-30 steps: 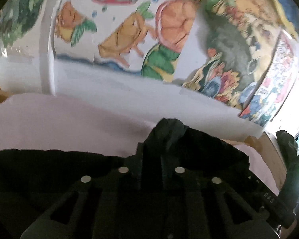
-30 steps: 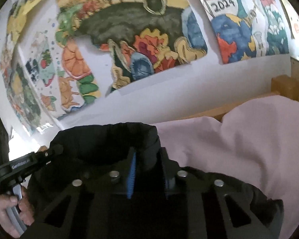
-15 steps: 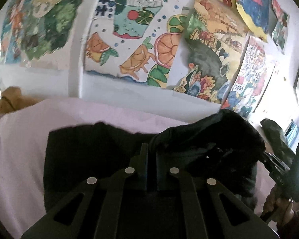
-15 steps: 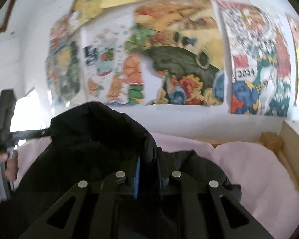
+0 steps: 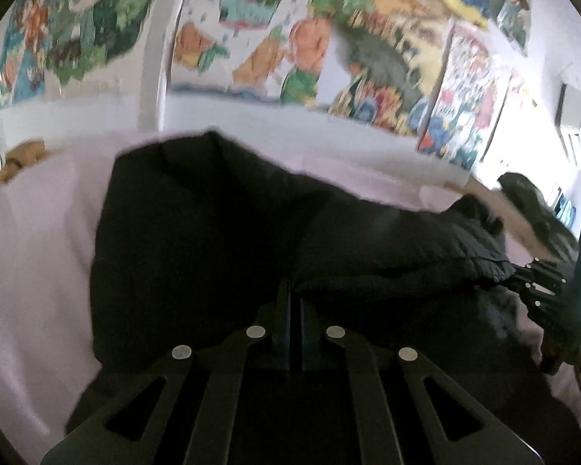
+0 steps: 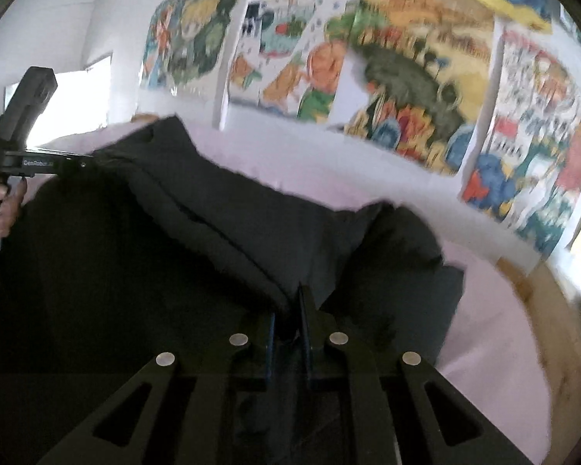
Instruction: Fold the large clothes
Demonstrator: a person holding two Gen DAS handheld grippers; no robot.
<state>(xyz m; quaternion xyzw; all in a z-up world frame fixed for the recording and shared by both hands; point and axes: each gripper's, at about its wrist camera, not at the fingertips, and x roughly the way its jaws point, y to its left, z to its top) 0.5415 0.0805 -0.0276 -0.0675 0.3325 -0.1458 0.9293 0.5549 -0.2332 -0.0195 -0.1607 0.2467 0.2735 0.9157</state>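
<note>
A large black padded jacket [image 5: 197, 240] lies on a pale pink sheet [image 5: 31, 271]; it also shows in the right wrist view [image 6: 197, 240]. My left gripper [image 5: 295, 302] is shut on a fold of the jacket's edge. My right gripper [image 6: 290, 310] is shut on another part of the same edge. Each gripper appears in the other's view, the right one at the far right [image 5: 538, 290] and the left one at the far left [image 6: 69, 162], both at the jacket's raised edge. The edge stretches between them.
A white wall with several colourful paintings [image 5: 251, 38] rises just behind the bed. A wooden bed frame [image 6: 542, 310] runs along the right. A tan soft thing [image 5: 19, 159] lies at the sheet's far left. The pink sheet [image 6: 495, 341] lies around the jacket.
Both grippers have pulled back toward me and lower with the jacket edge held. The bunched fabric has spread out, and more of the jacket now lies flat over the sheet.
</note>
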